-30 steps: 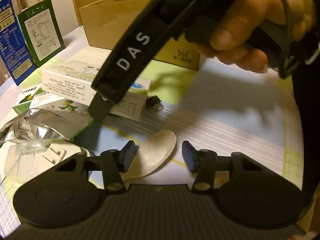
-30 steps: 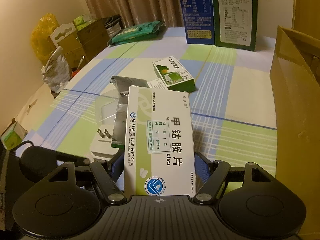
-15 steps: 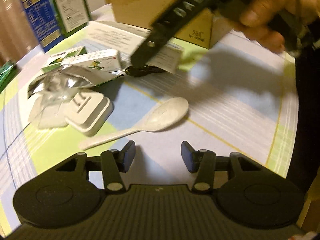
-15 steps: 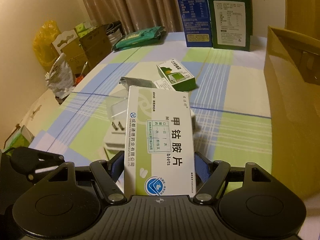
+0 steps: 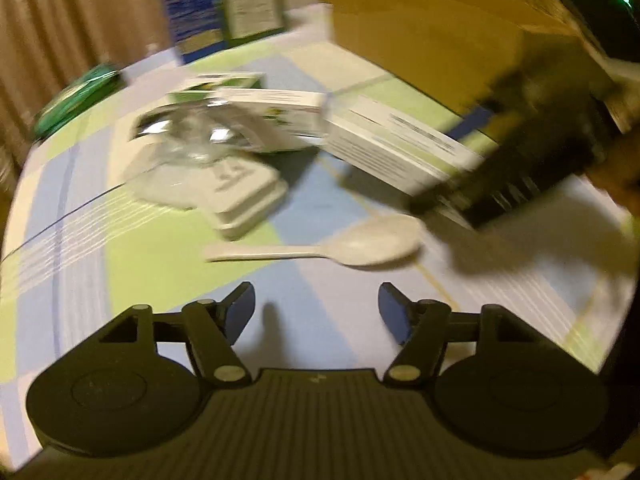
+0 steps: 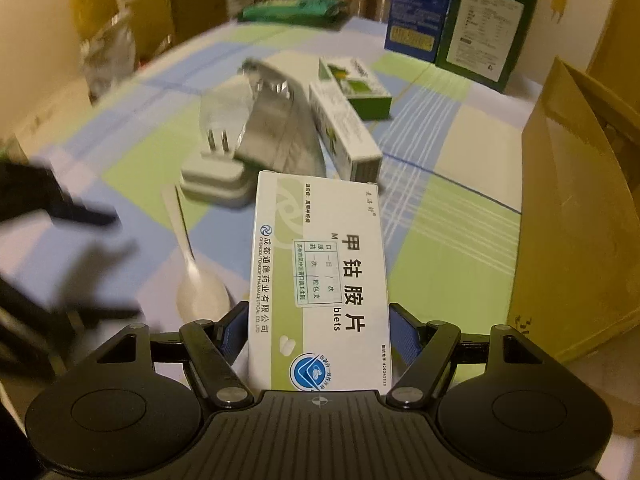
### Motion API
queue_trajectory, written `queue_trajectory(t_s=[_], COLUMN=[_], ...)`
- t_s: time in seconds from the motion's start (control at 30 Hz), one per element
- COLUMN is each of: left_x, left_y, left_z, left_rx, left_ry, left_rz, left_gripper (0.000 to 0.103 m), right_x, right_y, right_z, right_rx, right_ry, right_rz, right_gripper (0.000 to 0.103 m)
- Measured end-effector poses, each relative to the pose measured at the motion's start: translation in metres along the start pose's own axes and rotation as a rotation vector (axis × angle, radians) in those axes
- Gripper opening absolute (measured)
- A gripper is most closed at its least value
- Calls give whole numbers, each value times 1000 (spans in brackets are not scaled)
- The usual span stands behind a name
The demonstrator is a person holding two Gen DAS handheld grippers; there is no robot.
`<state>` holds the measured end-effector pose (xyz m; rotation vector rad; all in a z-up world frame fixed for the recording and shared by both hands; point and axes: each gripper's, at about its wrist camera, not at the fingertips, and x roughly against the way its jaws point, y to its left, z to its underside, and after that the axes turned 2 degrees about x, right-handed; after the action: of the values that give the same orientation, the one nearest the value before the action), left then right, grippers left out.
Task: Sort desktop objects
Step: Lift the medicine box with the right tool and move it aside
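Medicine box (image 6: 320,280), white and green, clamped across its width by the right gripper (image 6: 318,334); held above the surface (image 6: 460,240), well clear of it; cardboard carton (image 6: 580,220) stands along the surface's right edge, open at the top, judged the likely drop target.

Spoon (image 5: 340,246), pale plastic, lies flat on the surface just ahead of the left gripper (image 5: 316,312); that gripper's jaws are opening with nothing between them; bowl of spoon lies toward the carton side.

Farther in: white plug adapter (image 5: 244,196), a foil pouch (image 6: 280,132), two small green-and-white boxes (image 6: 352,88) clustered mid-surface; blue and green cartons (image 6: 452,16) upright at the far edge.

Risks, as judgement: left-wrist view heavily blurred, so aim on the spoon is uncertain; the spoon is thin and flat, pads could skid off or push it along; held box overhangs the gripper far forward, could catch the carton wall or pivot in the grip; both grippers work close together above the spoon, collision possible.
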<state>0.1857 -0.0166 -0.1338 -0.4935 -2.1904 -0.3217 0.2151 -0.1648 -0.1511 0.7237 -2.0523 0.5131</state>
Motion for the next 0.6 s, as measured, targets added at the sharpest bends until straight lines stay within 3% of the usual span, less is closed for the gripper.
queue_trajectory(t_s=[0.23, 0.47, 0.6], left_x=[12, 31, 34], left_y=[30, 40, 37], left_z=[4, 18, 22], left_rx=[152, 252, 274], left_ry=[-24, -56, -56], left_rz=[-72, -91, -78], left_gripper=[74, 78, 79], right_x=[0, 3, 3], right_y=[23, 36, 26], right_z=[5, 7, 4], right_rx=[87, 19, -38], right_ry=[4, -8, -14], right_rz=[-10, -196, -145], right_gripper=[70, 69, 69])
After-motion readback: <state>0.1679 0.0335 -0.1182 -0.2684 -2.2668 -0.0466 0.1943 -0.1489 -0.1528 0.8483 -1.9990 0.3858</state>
